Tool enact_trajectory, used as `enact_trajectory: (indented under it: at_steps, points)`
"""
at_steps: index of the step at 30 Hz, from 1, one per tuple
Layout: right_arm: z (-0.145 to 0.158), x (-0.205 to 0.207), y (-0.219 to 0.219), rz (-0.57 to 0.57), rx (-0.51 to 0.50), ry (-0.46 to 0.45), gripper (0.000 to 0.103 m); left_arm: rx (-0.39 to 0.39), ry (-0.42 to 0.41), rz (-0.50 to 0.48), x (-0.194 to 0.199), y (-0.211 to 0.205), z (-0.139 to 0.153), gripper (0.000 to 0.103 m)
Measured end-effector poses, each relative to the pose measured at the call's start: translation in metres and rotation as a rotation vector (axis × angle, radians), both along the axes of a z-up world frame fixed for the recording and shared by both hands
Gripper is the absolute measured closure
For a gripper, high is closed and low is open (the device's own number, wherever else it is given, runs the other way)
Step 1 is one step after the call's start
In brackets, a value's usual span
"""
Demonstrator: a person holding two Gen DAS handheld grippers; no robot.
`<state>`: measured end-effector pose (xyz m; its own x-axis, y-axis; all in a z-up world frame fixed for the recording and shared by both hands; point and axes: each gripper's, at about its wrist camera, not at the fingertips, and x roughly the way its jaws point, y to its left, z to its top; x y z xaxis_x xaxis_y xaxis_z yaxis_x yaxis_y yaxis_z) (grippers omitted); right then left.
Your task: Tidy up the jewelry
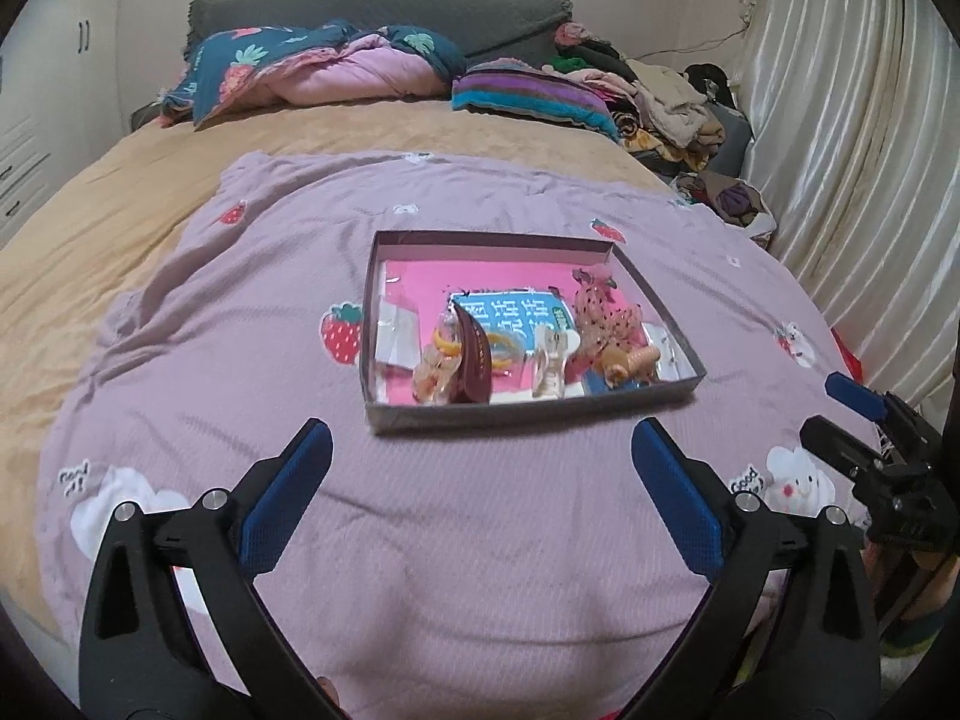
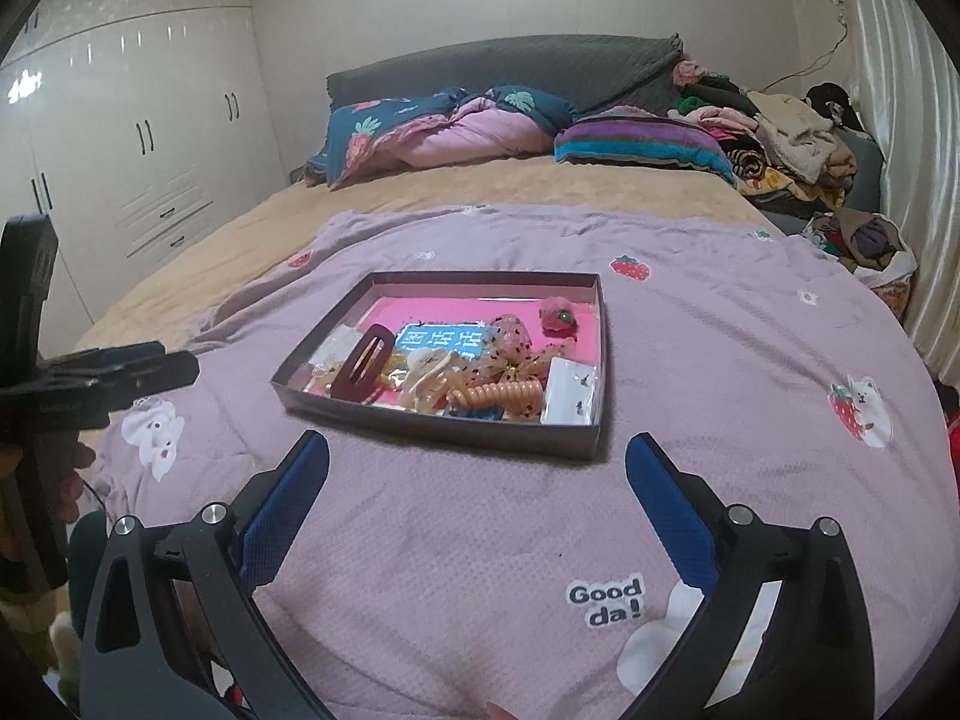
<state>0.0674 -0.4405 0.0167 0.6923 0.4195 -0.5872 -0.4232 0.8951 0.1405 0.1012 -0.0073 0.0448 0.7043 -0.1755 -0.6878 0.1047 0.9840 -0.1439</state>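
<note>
Shallow box [image 1: 528,414]: on lilac blanket [image 1: 420,510] spread over bed [image 1: 150,192]. Contents, clustered along the near wall: dark red hair clip [image 2: 360,369], cream claw clip [image 2: 423,381], orange coil hair tie [image 2: 504,397], dotted bow [image 2: 516,342], small packets [image 2: 570,399]. Left gripper [image 1: 480,453]: jaws wide, nothing between them, short of box. Right gripper [image 2: 477,459]: same.

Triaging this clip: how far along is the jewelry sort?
Looks done: hair clips, coil tie and other pieces sit inside the box; none shows loose on the blanket. In hand: nothing; left gripper and right gripper are open and empty, short of the box. Left: nothing obvious.
</note>
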Motion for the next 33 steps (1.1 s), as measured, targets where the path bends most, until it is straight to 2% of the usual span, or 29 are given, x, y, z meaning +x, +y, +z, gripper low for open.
enact_trajectory:
  at_steps: [10,15,33]
  points:
    - [-0.023,-0.018,0.003,-0.005,-0.022,0.046,0.004,-0.009,-0.006,0.007,-0.029,-0.008,-0.024,0.009]
    - [-0.029,-0.021,0.002,-0.023,-0.006,0.069,0.004,-0.006,0.023,0.001,-0.032,-0.012,-0.035,0.009]
    - [-0.033,-0.024,0.007,-0.001,-0.017,0.080,0.004,-0.009,0.041,0.001,-0.034,-0.016,-0.040,0.009]
